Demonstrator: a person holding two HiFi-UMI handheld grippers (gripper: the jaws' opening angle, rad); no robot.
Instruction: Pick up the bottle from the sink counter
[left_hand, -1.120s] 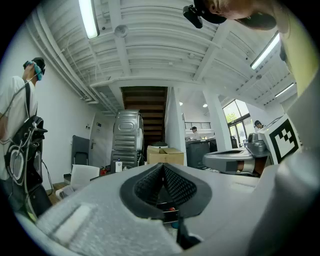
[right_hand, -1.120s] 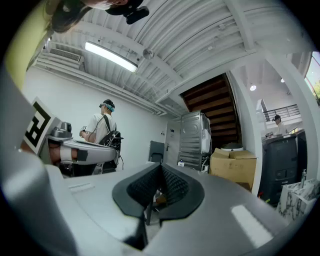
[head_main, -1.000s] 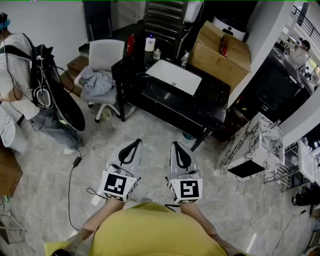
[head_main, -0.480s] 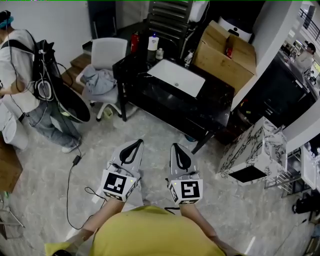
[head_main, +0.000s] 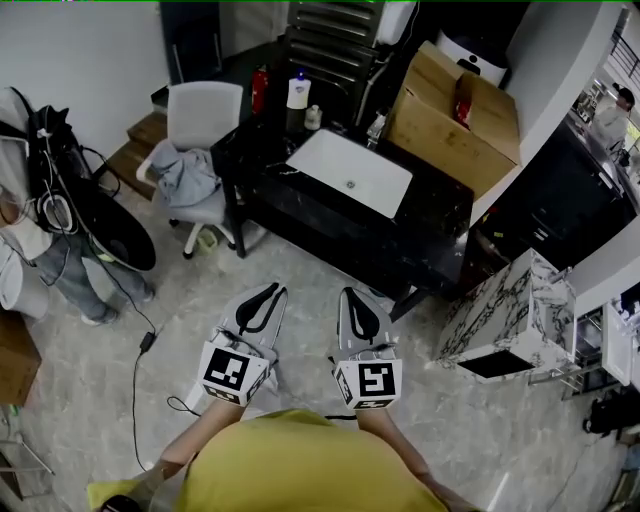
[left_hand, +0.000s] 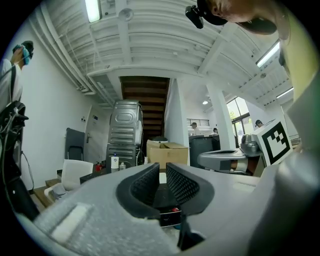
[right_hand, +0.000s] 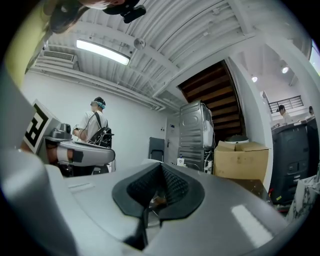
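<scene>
The bottle, white with a blue cap, stands upright at the far back left of the black sink counter, beside the white basin. It also shows small and distant as the bottle. Both grippers are held level over the floor, well short of the counter. My left gripper has just been opening: a narrow gap shows between the jaws of the left gripper, with nothing in it. My right gripper is shut and empty, the tips of the right gripper meeting.
A small pale bottle and a red can stand near the bottle. A large cardboard box sits at the counter's back right. A chair with clothes stands left of the counter, a person farther left, a marble cabinet at the right.
The counter has drawn nearer in the head view as both grippers advanced toward it. The person at the left has slid toward the picture's edge.
</scene>
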